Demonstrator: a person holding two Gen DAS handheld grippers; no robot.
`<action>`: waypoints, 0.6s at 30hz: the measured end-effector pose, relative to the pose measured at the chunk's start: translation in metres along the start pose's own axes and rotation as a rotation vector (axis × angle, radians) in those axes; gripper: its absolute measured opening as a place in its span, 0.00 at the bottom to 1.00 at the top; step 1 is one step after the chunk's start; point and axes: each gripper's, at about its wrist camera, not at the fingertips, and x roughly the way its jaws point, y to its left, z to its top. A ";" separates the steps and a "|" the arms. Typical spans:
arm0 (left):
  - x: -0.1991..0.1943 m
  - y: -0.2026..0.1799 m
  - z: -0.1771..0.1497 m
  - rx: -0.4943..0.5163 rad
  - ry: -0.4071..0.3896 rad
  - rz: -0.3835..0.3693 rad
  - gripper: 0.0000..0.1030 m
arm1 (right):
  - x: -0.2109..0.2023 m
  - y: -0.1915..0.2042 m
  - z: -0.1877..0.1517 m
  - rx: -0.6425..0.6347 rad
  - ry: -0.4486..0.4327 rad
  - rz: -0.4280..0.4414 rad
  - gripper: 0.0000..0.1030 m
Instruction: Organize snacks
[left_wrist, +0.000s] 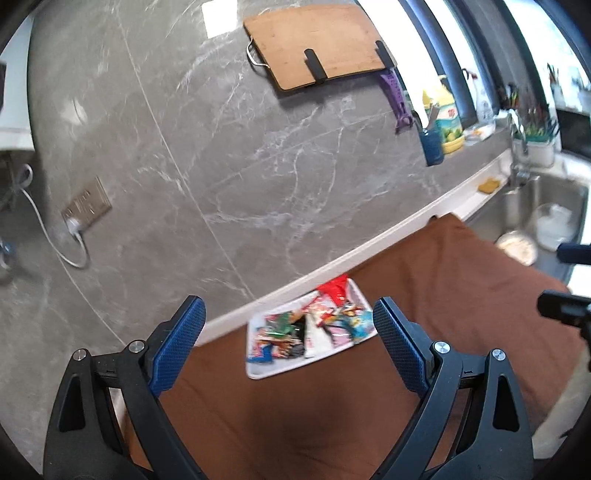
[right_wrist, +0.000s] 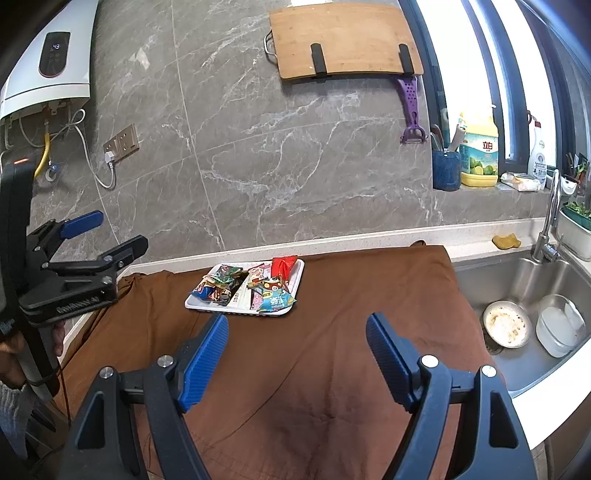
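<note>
A white divided tray (right_wrist: 194, 302) lies on a brown cloth (right_wrist: 332, 369) near the counter's back edge. Several colourful snack packets (right_wrist: 271, 291) fill it, with a red packet (right_wrist: 283, 266) at its far end. The tray also shows in the left wrist view (left_wrist: 266, 371), blurred, with its snack packets (left_wrist: 314, 325). My right gripper (right_wrist: 297, 325) is open and empty, above the cloth just in front of the tray. My left gripper (left_wrist: 288, 314) is open and empty, raised above the cloth; it also shows at the left of the right wrist view (right_wrist: 110, 232).
A steel sink (right_wrist: 524, 280) with a dirty bowl (right_wrist: 506, 325) and a plastic container (right_wrist: 559, 326) lies to the right. A tap (right_wrist: 550, 221), yellow sponge (right_wrist: 506, 240), oil bottle (right_wrist: 478, 147) and blue cup (right_wrist: 446, 170) stand at the back right. A cutting board (right_wrist: 343, 38) hangs on the wall.
</note>
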 end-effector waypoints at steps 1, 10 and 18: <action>0.000 -0.005 -0.001 0.025 -0.004 0.017 0.90 | 0.001 0.000 0.000 0.001 0.001 0.002 0.77; 0.024 -0.049 -0.019 0.146 0.133 0.165 0.90 | 0.001 -0.001 -0.006 0.025 0.006 0.001 0.77; 0.031 -0.061 -0.035 0.112 0.162 0.057 0.90 | 0.005 -0.002 -0.015 0.042 0.032 0.000 0.77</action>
